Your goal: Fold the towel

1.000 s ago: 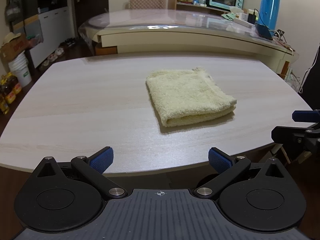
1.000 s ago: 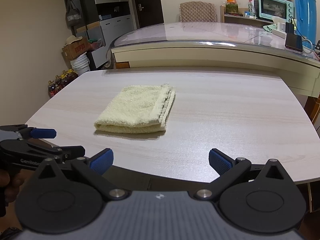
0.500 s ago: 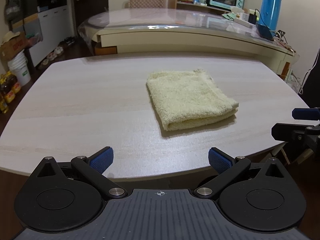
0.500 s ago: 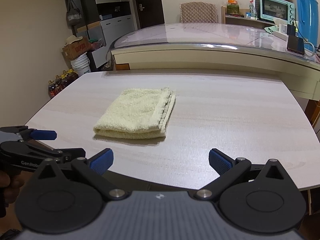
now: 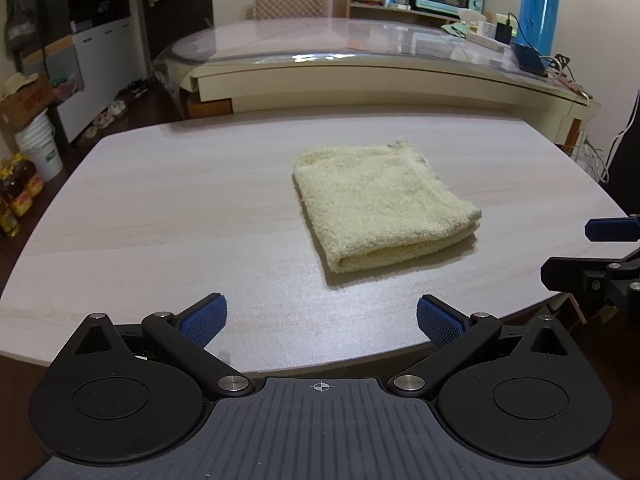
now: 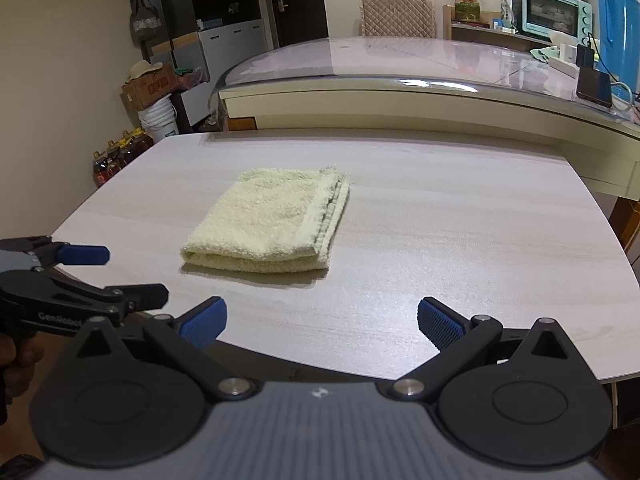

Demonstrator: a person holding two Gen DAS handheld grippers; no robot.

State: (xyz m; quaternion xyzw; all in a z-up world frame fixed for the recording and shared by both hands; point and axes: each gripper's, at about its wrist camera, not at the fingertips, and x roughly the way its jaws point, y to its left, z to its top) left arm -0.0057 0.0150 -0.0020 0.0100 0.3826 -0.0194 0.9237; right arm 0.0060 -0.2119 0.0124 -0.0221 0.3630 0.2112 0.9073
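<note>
One folded yellow towel (image 5: 380, 204) lies mid-tabletop (image 5: 160, 208), nearer the front edge. Two grippers, left (image 5: 321, 316) and right (image 6: 322, 317), hover spread wide, empty. Only the right view shows the towel's layered hems.

Pale yellow terry towel (image 5: 380, 204), folded into a thick square, lying flat mid-table, layered edges aligned

You're looking at a pale wood-grain table (image 5: 168, 216) with rounded corners, and only one thing lies on it: a cream-yellow towel (image 5: 380, 204), folded into a thick square, flat near the middle. From your right-hand view its layered edges (image 6: 332, 208) face right, the folded side toward you.
</note>
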